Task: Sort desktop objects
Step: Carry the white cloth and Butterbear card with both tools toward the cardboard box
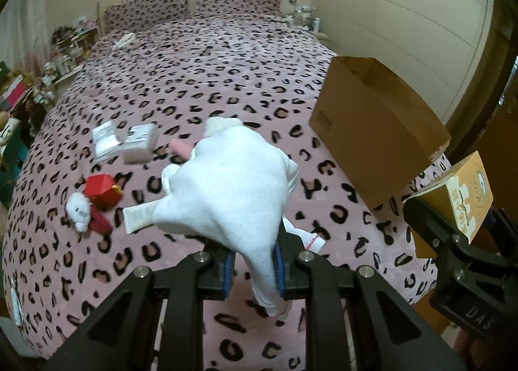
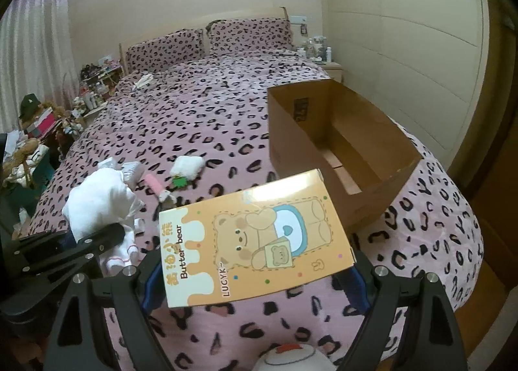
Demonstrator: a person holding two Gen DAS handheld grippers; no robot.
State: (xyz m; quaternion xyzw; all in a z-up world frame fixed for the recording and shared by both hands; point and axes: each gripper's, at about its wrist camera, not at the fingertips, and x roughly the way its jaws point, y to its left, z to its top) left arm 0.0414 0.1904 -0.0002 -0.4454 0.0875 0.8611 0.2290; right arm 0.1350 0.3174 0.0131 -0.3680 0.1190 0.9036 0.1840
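A white cloth (image 1: 226, 183) is pinched between the fingers of the left gripper (image 1: 252, 269), low in the centre of the left wrist view, and is held above the leopard-print bed (image 1: 226, 73). An orange Butter bear box (image 2: 255, 238) is clamped across its width by the widely spread fingers of the right gripper (image 2: 255, 277), at lower centre of the right wrist view. An open cardboard box (image 2: 343, 151) is seen on the bed at right of centre. A red box (image 1: 102, 190), a white plush (image 1: 78, 211) and a pink tube (image 1: 179, 147) are scattered on the bed at left.
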